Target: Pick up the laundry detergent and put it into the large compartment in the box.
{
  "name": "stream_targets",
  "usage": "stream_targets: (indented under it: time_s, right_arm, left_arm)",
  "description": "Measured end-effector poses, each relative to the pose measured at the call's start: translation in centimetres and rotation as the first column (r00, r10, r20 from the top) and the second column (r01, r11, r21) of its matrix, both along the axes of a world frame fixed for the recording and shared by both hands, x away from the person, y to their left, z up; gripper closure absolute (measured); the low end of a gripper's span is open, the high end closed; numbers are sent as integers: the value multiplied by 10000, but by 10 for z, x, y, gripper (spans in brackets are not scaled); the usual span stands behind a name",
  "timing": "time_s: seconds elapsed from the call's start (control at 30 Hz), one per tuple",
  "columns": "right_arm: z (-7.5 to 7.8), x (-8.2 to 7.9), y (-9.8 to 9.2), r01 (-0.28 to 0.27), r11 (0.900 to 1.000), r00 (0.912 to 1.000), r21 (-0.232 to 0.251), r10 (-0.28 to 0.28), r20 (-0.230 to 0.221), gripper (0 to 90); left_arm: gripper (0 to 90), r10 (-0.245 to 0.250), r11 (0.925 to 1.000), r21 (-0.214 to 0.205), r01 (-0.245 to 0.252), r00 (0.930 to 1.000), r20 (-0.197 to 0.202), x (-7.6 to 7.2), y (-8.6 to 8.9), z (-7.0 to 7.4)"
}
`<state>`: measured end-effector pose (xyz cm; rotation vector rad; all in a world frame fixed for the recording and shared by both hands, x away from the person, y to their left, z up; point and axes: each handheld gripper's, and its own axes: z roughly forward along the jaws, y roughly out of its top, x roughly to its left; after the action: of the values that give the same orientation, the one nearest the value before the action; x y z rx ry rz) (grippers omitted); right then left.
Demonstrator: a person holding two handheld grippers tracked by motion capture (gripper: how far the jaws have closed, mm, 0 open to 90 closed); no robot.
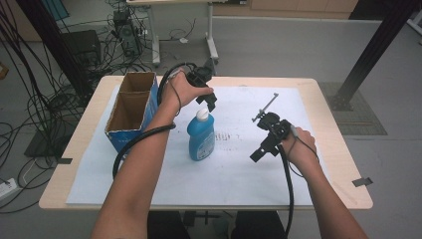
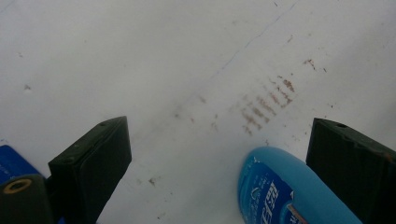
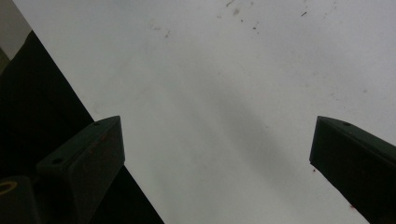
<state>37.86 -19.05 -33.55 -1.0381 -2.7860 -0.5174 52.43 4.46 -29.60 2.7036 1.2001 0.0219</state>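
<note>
A blue bottle [image 1: 201, 139] with a white cap [image 1: 201, 115] rests on the white paper sheet [image 1: 239, 174], its cap end pointing to the far side. My left gripper [image 1: 209, 102] hovers just beyond the cap, jaws spread wide. In the left gripper view the bottle's rounded blue body [image 2: 280, 191] sits between the jaws of the left gripper [image 2: 217, 128], close to the right one, with neither pad pressing on it. My right gripper [image 1: 261, 152] is right of the bottle, over bare paper. The right gripper view shows the right gripper [image 3: 218, 123] open with nothing between its jaws.
A blue cardboard box [image 1: 130, 107], open on top with two compartments, stands at the table's left, beside my left forearm. Brown smudges [image 1: 230, 135] mark the paper right of the bottle. Black cables trail from both grippers. The table's near edge [image 3: 42, 107] shows dark.
</note>
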Motion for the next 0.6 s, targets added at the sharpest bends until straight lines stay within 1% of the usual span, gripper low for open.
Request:
stream_targets:
  time_s: [0.03,0.2,0.6]
  right_arm:
    - [0,0,0,-48,10000,10000,-2,48,-8,30]
    - [-2,3,2,-121,9999,9999,-3,121,-32,30]
    - [-5,7,4,-114,9999,9999,18,114,-123,30]
  left_arm:
    - [70,6,10000,-50,-6,10000,-18,0,0,0]
    - [70,34,10000,-33,-34,10000,-28,1,3,0]
    - [70,107,9999,-99,-107,9999,-49,5,7,-2]
